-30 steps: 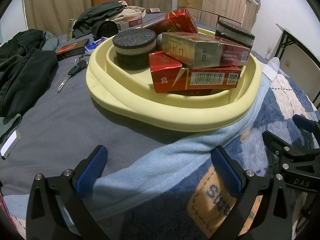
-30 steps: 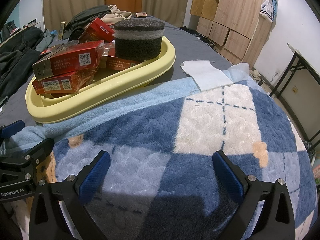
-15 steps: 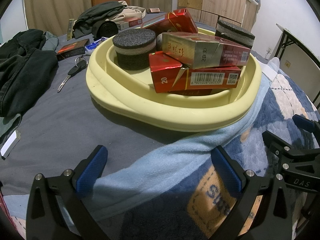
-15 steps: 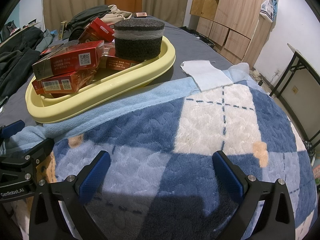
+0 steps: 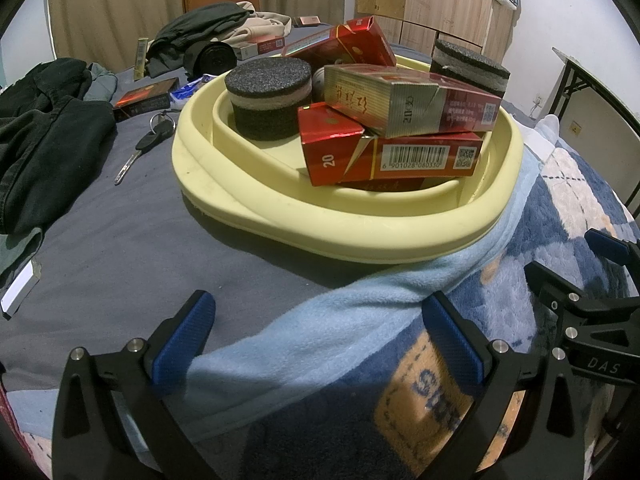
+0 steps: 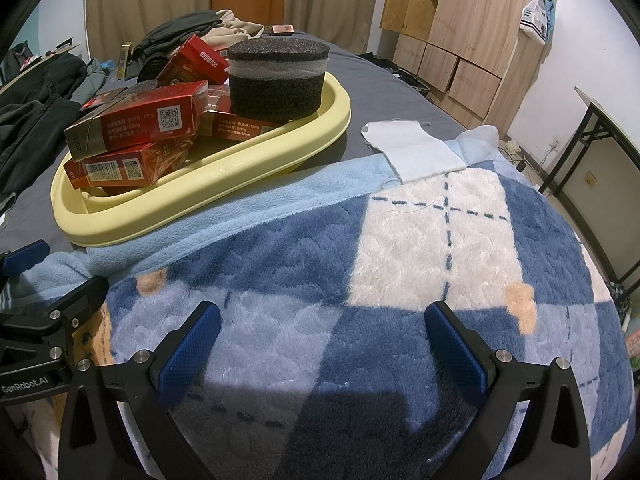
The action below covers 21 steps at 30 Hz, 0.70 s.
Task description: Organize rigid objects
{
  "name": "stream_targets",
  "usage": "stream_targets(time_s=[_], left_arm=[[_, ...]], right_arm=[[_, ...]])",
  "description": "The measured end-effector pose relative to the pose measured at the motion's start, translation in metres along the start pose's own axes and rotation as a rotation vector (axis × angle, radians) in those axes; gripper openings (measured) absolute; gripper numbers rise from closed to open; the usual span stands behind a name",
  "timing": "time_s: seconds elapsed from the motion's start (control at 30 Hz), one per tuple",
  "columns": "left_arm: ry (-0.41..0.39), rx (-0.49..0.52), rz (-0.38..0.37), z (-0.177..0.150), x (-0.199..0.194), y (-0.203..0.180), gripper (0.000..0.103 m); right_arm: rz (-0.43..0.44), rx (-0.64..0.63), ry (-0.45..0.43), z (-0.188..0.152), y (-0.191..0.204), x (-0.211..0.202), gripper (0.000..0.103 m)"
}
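Note:
A pale yellow tray (image 5: 352, 232) sits on the bed and also shows in the right wrist view (image 6: 224, 176). It holds several red cigarette boxes (image 5: 400, 156) (image 6: 136, 120) and two round dark foam pads (image 5: 268, 96) (image 6: 278, 76). My left gripper (image 5: 318, 336) is open and empty, low over the bed in front of the tray. My right gripper (image 6: 320, 344) is open and empty over the blue checked blanket (image 6: 400, 260), right of the tray. Each gripper shows at the edge of the other's view.
A key (image 5: 140, 148), another red box (image 5: 144, 98) and dark clothes (image 5: 44, 140) lie on the grey sheet left of the tray. A white cloth (image 6: 412, 148) lies beyond the blanket. Wooden cabinets (image 6: 460, 32) and a folding table (image 6: 600, 128) stand at the right.

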<state>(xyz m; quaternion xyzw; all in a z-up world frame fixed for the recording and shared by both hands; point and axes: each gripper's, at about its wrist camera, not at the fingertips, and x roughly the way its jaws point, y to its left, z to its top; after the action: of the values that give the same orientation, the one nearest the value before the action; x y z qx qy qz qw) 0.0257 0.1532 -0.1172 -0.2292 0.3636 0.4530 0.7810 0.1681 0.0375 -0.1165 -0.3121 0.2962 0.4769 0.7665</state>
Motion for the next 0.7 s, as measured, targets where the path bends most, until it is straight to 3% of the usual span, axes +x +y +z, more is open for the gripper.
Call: stream_targets(time_s=[0.7], left_arm=[[0.0,-0.001,-0.001,0.0003,-0.0001,0.0003,0.103]], right_arm=[[-0.001,0.0,0.0,-0.0001,0.0008,-0.0004,0.103]])
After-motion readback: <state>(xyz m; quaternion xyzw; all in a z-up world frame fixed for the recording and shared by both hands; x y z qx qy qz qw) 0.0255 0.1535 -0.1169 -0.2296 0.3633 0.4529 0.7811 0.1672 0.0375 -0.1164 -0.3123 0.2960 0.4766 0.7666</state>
